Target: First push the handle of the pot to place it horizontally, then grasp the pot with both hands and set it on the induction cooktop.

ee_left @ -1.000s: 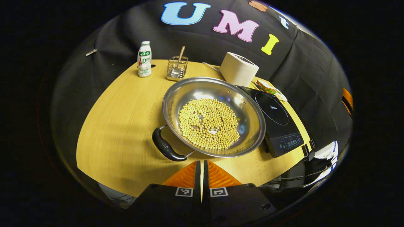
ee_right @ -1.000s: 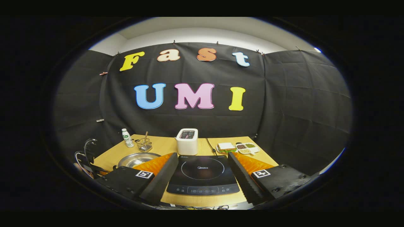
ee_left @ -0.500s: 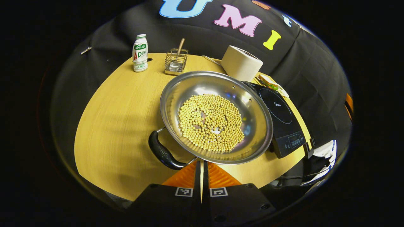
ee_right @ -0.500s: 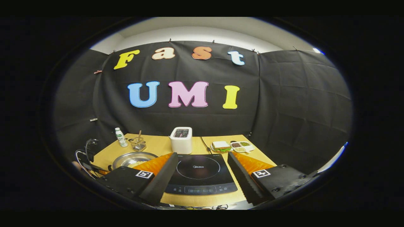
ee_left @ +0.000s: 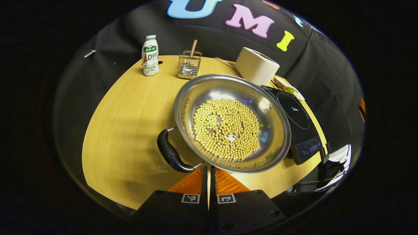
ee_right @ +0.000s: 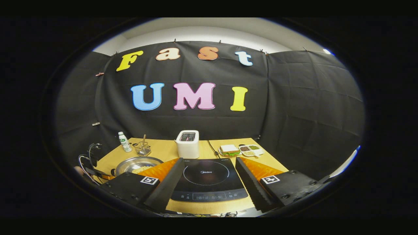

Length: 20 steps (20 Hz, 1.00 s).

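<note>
A wide steel pot point(ee_left: 276, 130) full of yellow beans point(ee_left: 226, 129) sits on the wooden table point(ee_left: 130, 114); it also appears at the left in the right gripper view as the pot point(ee_right: 130, 164). Its black handle point(ee_left: 170, 154) points toward the near left. My left gripper point(ee_left: 209, 169) is shut with nothing between its fingers, its tips just in front of the pot's near rim beside the handle's right end. The black induction cooktop point(ee_left: 298, 124) lies right of the pot. My right gripper point(ee_right: 209, 164) stands open, held above the near edge of the cooktop point(ee_right: 209, 179).
At the table's back stand a small drink bottle point(ee_left: 150, 56), a wire holder with a spoon point(ee_left: 189, 64), and a white toaster point(ee_left: 256, 65). A sandwich plate point(ee_right: 229, 150) and a snack tray point(ee_right: 250, 150) lie behind the cooktop. Cables hang off the table's right edge.
My left gripper has shifted slightly left, so the pot and cooktop sit a little further right in its view. My right gripper has barely moved and stays open.
</note>
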Available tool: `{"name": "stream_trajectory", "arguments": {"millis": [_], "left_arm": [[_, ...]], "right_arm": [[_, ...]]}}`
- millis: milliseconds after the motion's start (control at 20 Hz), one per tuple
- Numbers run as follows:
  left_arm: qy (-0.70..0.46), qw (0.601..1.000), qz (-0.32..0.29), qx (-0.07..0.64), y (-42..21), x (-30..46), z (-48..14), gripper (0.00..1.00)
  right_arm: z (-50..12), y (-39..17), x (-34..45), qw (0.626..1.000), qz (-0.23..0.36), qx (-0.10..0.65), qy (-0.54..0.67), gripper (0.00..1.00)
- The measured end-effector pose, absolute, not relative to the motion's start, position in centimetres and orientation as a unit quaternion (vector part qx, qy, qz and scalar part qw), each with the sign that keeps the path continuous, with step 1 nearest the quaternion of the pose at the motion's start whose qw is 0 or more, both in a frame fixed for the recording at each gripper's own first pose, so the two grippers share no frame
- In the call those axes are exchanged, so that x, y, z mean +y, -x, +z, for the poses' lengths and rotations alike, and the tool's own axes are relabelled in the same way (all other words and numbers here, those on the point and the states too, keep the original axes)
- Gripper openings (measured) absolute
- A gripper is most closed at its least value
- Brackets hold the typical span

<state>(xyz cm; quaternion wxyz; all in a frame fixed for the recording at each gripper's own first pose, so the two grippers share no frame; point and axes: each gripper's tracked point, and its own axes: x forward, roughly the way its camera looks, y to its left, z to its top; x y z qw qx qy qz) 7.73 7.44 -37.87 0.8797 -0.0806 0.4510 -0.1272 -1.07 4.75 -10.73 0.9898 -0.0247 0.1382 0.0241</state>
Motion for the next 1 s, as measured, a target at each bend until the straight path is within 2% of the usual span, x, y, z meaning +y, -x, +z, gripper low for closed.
{"name": "stream_trajectory", "arguments": {"millis": [150,200,1000], "left_arm": [[0.082,0.879,-0.114,0.455,-8.6,8.6,-37.9,0.05],[0.080,0.880,-0.109,0.455,-9.0,9.1,-38.0,0.05],[0.086,0.888,-0.060,0.448,-15.1,14.4,-38.2,0.05]], "right_arm": [[-11.2,0.9,4.5,0.989,0.021,0.143,0.026,0.96],[-11.6,0.8,4.5,0.988,0.019,0.149,0.028,0.98],[-13.7,0.5,1.9,0.981,-0.015,0.191,0.037,0.99]]}}
